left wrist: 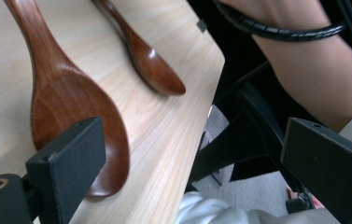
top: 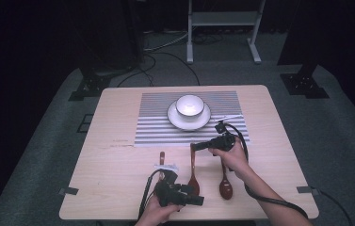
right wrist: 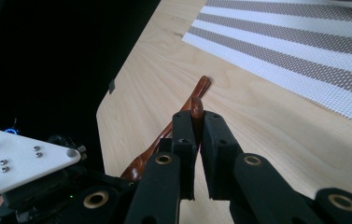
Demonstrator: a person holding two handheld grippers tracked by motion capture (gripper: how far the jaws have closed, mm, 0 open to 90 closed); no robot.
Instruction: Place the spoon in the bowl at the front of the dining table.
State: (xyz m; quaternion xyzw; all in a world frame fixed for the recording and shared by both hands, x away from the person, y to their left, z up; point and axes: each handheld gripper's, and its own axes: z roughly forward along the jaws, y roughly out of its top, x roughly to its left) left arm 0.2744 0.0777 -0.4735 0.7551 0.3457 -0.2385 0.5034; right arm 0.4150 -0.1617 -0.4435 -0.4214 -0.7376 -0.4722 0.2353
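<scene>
The table [top: 118, 122] is pale wood with a fine grain, its corners rounded. On its far half lies a mat [top: 156, 122] striped grey and white. On the mat sits a white plate [top: 174, 117], and in the plate a white bowl [top: 189, 105] with a dark rim line.

Nearer the person, three brown wooden spoons lie on bare wood, handles toward the mat. The middle spoon [top: 193, 176] is the one in hand: glossy reddish-brown, with a long, slim handle that widens into a broad oval bowl, its grain showing in the left gripper view [left wrist: 66, 102]. The right gripper [top: 198, 146] has its jaws pressed narrow on the tip of this handle; in the right gripper view the handle end [right wrist: 196, 108] stands up between the two black pads, while the bowl end rests on the table close to the near edge.

The right spoon [top: 225, 184] lies just beside it, apart, its bowl darker and smaller. The left spoon [top: 162, 158] shows its handle above the left gripper [top: 190, 194].

The left gripper's jaws stand wide, with nothing between the pads, next to the middle spoon's bowl.
</scene>
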